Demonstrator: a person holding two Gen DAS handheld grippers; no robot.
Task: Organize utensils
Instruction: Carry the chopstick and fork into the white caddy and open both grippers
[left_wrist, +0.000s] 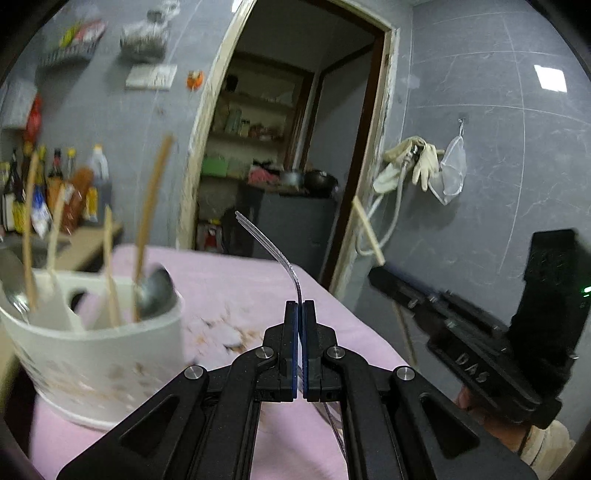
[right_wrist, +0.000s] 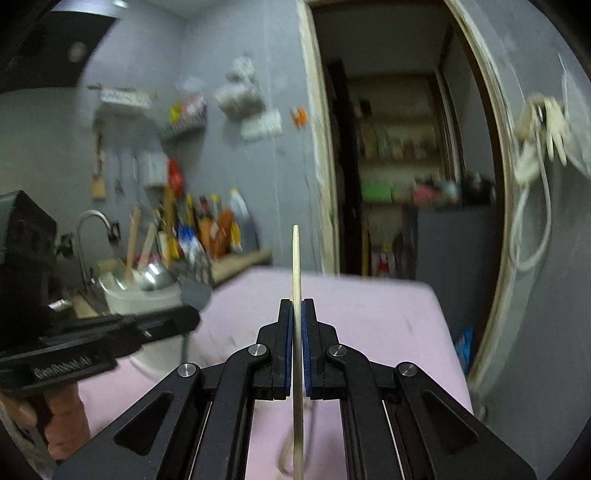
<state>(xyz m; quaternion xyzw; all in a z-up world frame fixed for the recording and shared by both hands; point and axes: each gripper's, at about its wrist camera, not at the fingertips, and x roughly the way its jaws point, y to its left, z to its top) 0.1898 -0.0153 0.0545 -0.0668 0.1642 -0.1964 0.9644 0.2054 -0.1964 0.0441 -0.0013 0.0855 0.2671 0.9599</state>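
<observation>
Utensils stand in a white tub (left_wrist: 92, 354) at the left of the bench (left_wrist: 229, 288), which is covered with a pink cloth; the tub is blurred, but wooden handles (left_wrist: 151, 206) and the bowl of a metal ladle (left_wrist: 155, 295) rise above its rim. In the right wrist view the same tub (right_wrist: 136, 299) sits at the far left end of the cloth, with a tap (right_wrist: 92, 221) and a row of bottles (right_wrist: 210, 229) behind it against the grey wall.

Next in size, the right hand-held gripper (left_wrist: 376, 275) reaches in from the right side of the left wrist view, a pale wooden stick (left_wrist: 365, 229) poking up past its tip. Seen from its own camera, this hand-held gripper (right_wrist: 297, 306) is clenched on that wooden stick (right_wrist: 295, 258), which stands upright between the blue pads and runs on down below them.

The left hand-held gripper (left_wrist: 300, 306) is pressed closed on a thin clear plastic utensil (left_wrist: 273, 254), whose stem rises from between the pads and curves away to the upper left, above the cloth and to the right of the tub. Which kind of utensil it is cannot be made out.
</observation>
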